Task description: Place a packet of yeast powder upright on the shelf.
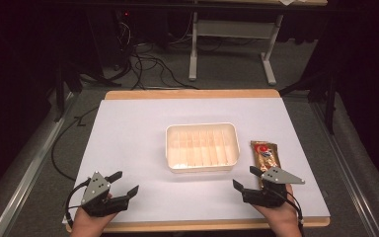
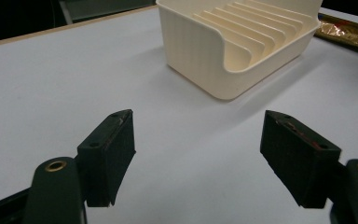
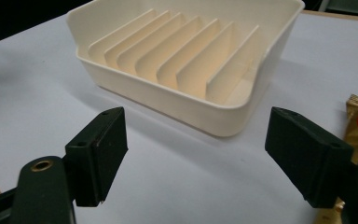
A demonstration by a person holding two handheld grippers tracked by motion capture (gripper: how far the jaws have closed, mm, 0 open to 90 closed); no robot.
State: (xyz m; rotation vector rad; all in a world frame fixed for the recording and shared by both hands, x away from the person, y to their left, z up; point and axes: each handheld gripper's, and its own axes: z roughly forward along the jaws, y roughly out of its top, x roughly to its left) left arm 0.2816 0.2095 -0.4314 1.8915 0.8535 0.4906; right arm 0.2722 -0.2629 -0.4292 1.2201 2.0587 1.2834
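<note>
Both tongs, the left gripper (image 1: pixel 126 181) and right gripper (image 1: pixel 244 177), gape released over bare white table (image 1: pixel 128 138) near its front edge. Between them sits a cream ribbed plastic tray (image 1: pixel 202 146); a glossy gold wrapper (image 1: pixel 265 155) lies just beside it.

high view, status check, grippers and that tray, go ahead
Left gripper open, empty, near edge. Right gripper open, empty, beside gold packet. Cream slotted tray mid-table, slots empty. Nothing blocking it.
</note>
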